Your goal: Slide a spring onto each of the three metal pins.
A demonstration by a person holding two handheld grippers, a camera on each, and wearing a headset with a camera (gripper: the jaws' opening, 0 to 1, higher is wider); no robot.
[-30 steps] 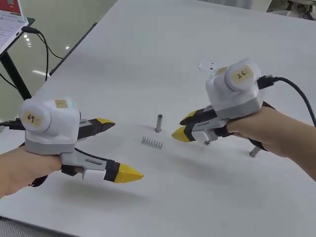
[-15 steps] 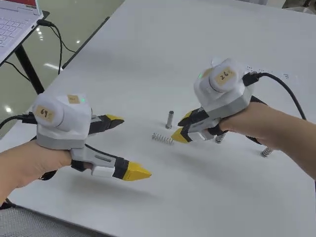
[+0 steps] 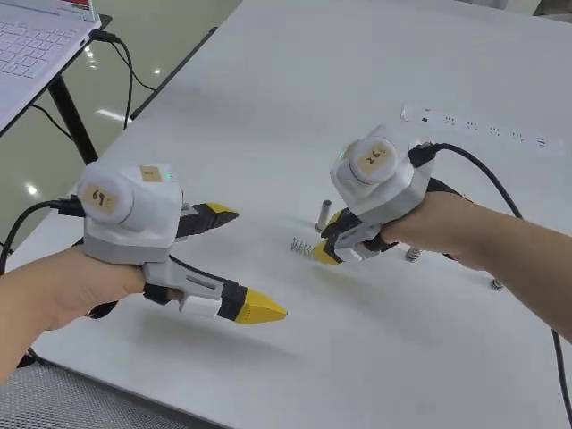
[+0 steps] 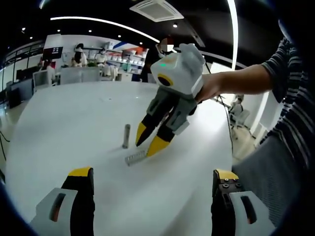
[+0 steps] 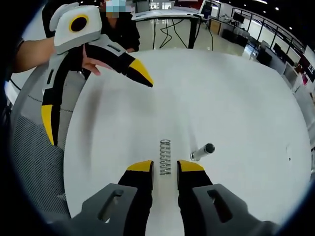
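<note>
Fingers of your left gripper (image 3: 248,263) are spread wide and carry nothing. It hovers over the table (image 3: 268,98) at the 8 o'clock side of the work, well apart from it. In the left gripper view its jaws frame the scene, with the loose spring (image 4: 135,157) ahead near 11 o'clock.

That spring (image 3: 303,246) lies flat on the table. The bare pin (image 3: 323,215) stands upright just beside it, at about 1 o'clock from it in the head view, not touching.

Your right gripper (image 3: 329,243) is the nearer one by far, tips right at the spring. In the right gripper view the jaws are narrowly parted, not clamped, and the spring (image 5: 165,156) sits dead ahead at 12 o'clock. Its long axis runs in line with the jaws and its near end is level with the yellow fingertips (image 5: 141,167). The pin (image 5: 202,152) is at 1 o'clock from the tips.

My read: closing now would pinch the coil across its width at the near end. The free end would then point away from you, and you'd need to tip it upright before it goes over the pin top.

Beyond your right hand, at 3 o'clock, are two small coiled pieces (image 3: 413,256). They're too small to tell if they're seated on pins.
</note>
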